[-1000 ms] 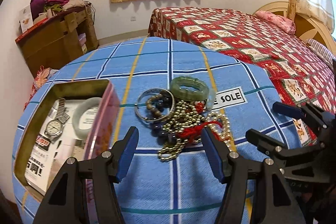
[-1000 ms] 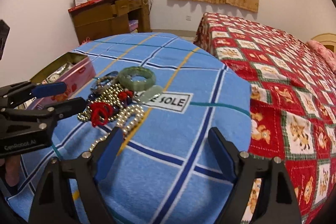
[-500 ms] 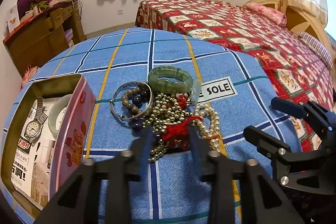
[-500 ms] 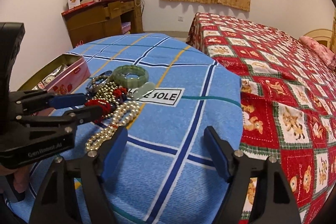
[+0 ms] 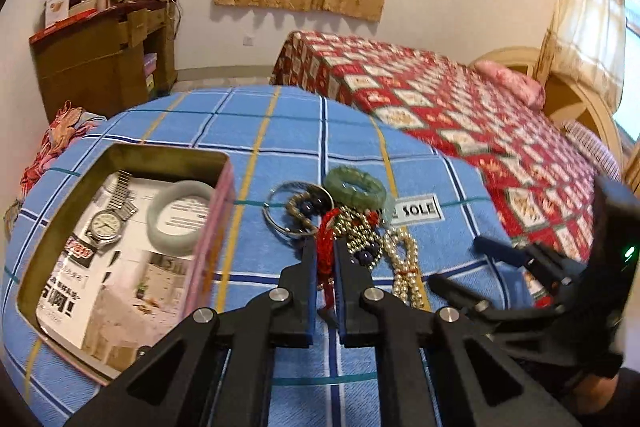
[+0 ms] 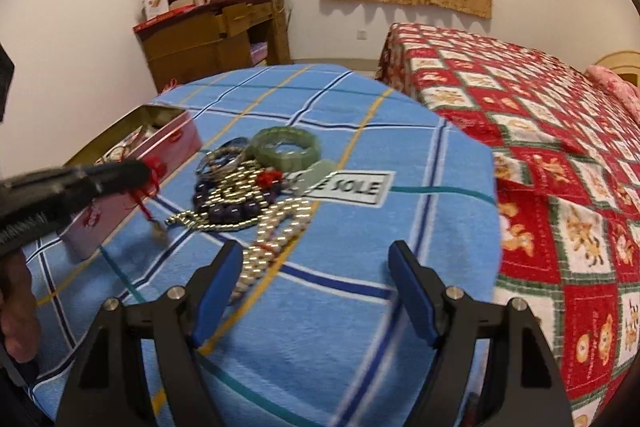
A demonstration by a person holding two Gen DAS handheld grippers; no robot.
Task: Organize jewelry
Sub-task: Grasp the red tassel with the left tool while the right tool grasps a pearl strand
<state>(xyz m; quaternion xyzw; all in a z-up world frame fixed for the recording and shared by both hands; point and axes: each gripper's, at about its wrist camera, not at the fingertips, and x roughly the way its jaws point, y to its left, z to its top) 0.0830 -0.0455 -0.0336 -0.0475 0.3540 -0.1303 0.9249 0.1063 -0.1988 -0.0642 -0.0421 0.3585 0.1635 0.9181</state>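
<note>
My left gripper (image 5: 324, 247) is shut on a red cord bracelet (image 5: 326, 247) and holds it above the cloth; it also shows in the right wrist view (image 6: 152, 167), with a small pendant dangling below. A jewelry pile lies on the blue checked cloth (image 5: 280, 131): a green jade bracelet (image 5: 354, 185), a silver bangle (image 5: 280, 203), a gold bead chain (image 6: 240, 187), dark beads (image 6: 224, 207) and a pearl strand (image 5: 406, 267). A pink tin box (image 5: 120, 247) at left holds a watch (image 5: 106, 225) and a pale bangle (image 5: 180, 217). My right gripper (image 6: 316, 291) is open and empty, near the pearl strand.
A bed with a red patterned cover (image 5: 460, 115) stands right of the table. A wooden cabinet (image 5: 104, 55) piled with clothes stands against the far wall. A white "SOLE" label (image 6: 348, 187) is sewn on the cloth beside the pile.
My left gripper closed on the red cord bracelet and lifted it out of the pile toward the left. My right gripper stayed open and shifted slightly.
</note>
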